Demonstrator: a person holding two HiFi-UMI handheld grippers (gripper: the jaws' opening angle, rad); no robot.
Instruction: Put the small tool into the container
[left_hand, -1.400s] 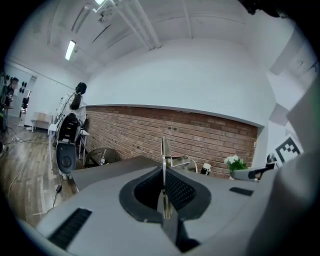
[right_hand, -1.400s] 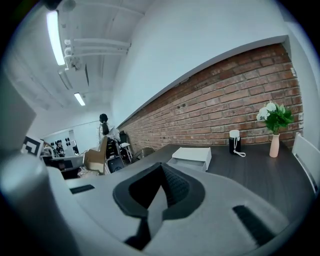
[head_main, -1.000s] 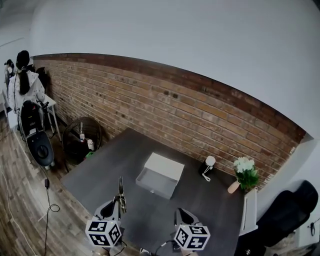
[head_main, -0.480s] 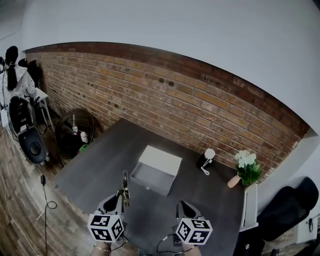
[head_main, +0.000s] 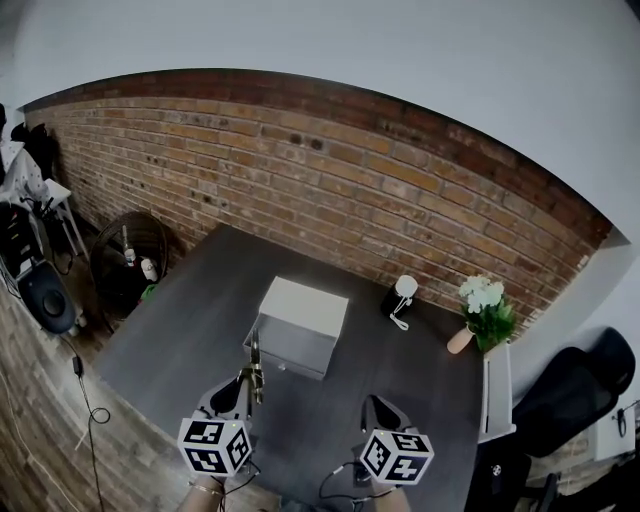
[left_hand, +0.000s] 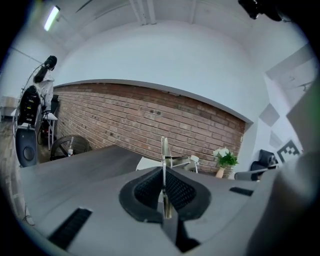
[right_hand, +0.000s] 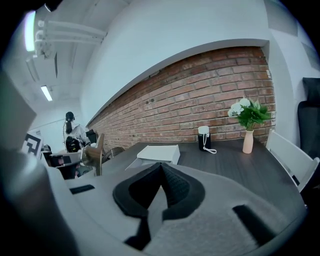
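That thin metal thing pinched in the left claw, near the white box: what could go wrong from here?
The small tool stands tall out of the left gripper, pinched only at its lower end, so it might tilt or slip out. In the head view its tip is close to the container; it could knock the wall and shove the box instead of dropping inside.

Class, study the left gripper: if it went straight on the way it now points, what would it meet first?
Most likely the white container. The left gripper, shut on the small tool, aims at it, with the tool's tip leading. Depth is unclear, so treat this as probable.
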